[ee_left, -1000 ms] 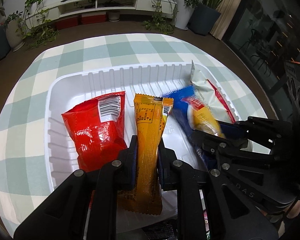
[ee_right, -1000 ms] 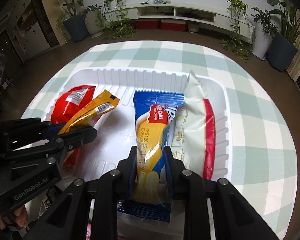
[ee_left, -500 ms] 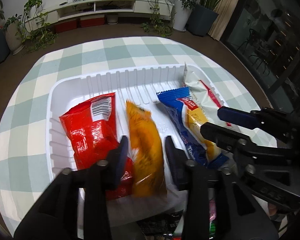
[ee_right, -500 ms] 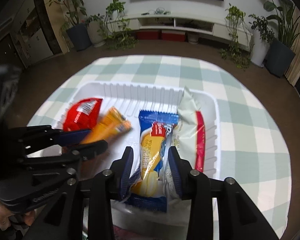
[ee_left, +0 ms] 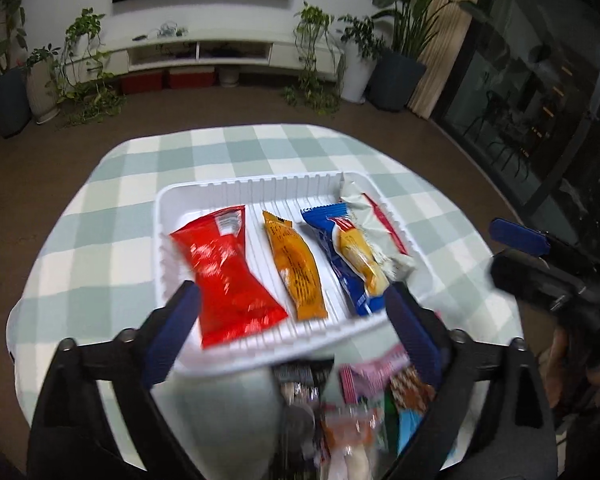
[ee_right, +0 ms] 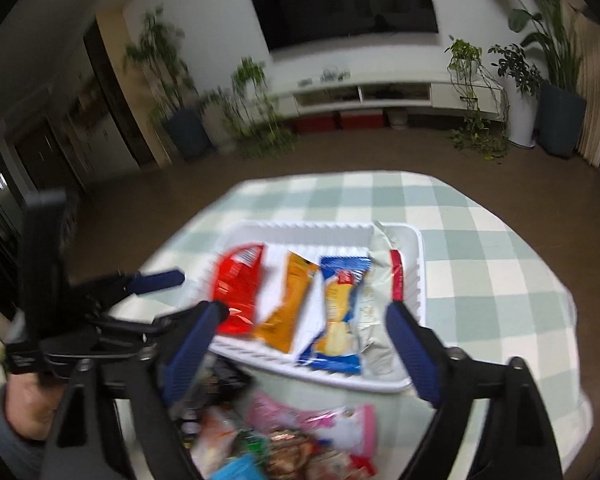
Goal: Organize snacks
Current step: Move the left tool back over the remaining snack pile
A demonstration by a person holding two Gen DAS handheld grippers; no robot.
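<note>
A white ribbed tray (ee_left: 260, 188) (ee_right: 414, 280) on the checked tablecloth holds a red packet (ee_left: 224, 264) (ee_right: 238, 288), an orange packet (ee_left: 296, 264) (ee_right: 288, 304), a blue cake packet (ee_left: 348, 256) (ee_right: 340, 312) and a white-and-red packet (ee_left: 374, 220) (ee_right: 376, 308), side by side. My left gripper (ee_left: 292, 336) is open and empty, raised over the tray's near edge. My right gripper (ee_right: 304, 344) is open and empty, also raised at the near edge. A blurred pile of loose snacks (ee_left: 360, 408) (ee_right: 292, 440) lies in front of the tray.
The round table has a green-and-white checked cloth (ee_left: 100, 248) (ee_right: 480, 264). The right gripper shows at the right of the left wrist view (ee_left: 540, 264); the left gripper shows at the left of the right wrist view (ee_right: 112, 304). Floor, plants and a TV shelf lie beyond.
Both grippers let go of their packets, opened wide and pulled back and up from the tray. The orange and blue packets now lie flat in the tray.
</note>
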